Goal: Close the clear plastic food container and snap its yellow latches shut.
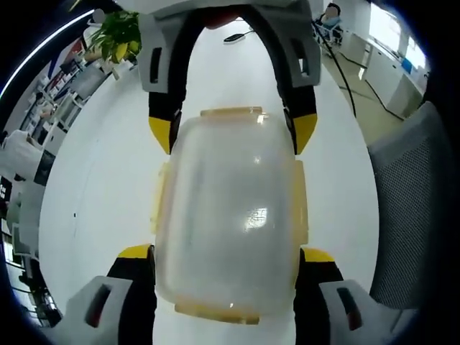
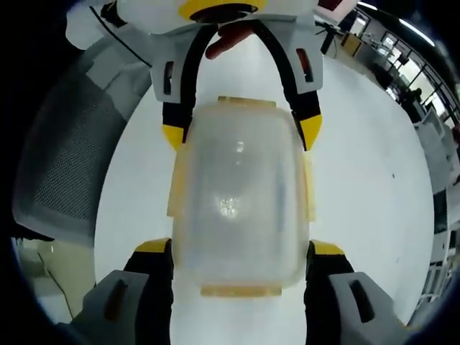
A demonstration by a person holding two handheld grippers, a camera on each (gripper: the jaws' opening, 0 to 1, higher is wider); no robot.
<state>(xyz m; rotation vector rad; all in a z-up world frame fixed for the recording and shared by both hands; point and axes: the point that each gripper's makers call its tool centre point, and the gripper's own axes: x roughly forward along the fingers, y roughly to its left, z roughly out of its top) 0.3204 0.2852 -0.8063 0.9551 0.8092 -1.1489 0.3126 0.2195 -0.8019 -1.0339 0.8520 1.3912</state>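
Observation:
The clear plastic food container (image 1: 230, 215) lies on a white table (image 1: 93, 187) with its lid on. Pale yellow latches flare out from it: one on the left side (image 1: 159, 200), one on the right (image 1: 302, 201), one at each end (image 1: 231, 112). My left gripper (image 1: 226, 253) grips the container's near end, a yellow-tipped jaw against each side. My right gripper (image 1: 231, 133) clasps the far end the same way. In the right gripper view the container (image 2: 237, 201) sits between the right gripper (image 2: 241, 249) and the left gripper (image 2: 241, 131) opposite.
A grey mesh office chair (image 1: 413, 201) stands by the table's edge, also the chair (image 2: 65, 158) in the other view. A potted plant (image 1: 118, 36) and a dark cable (image 1: 237, 36) lie at the table's far end. Office desks stand beyond.

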